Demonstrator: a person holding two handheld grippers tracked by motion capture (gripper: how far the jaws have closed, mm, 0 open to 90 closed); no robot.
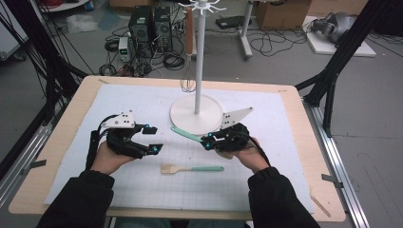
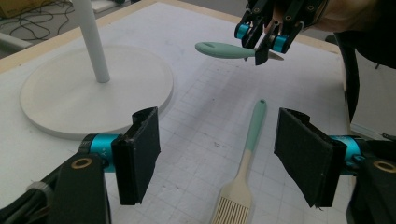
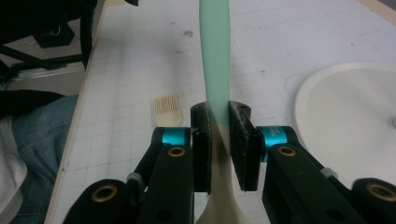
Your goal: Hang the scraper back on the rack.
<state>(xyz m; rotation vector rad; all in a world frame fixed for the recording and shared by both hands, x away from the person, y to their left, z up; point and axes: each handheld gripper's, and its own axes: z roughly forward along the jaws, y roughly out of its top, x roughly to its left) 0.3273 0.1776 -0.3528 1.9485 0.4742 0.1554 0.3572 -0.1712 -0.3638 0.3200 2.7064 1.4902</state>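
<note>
Right gripper holds a mint-handled utensil; my left gripper is spread over the brush.

At left of centre in the high view, my left gripper hangs above the mat with its jaws apart and nothing between them; in the left gripper view the brush, mint handle and cream bristles, lies flat on the mat in the gap below the pads. Just right of centre, my right gripper is clamped on a mint-handled utensil, held off the mat, its handle pointing toward the upper left beside the white stand base. The stand's pole rises at top centre.
</note>
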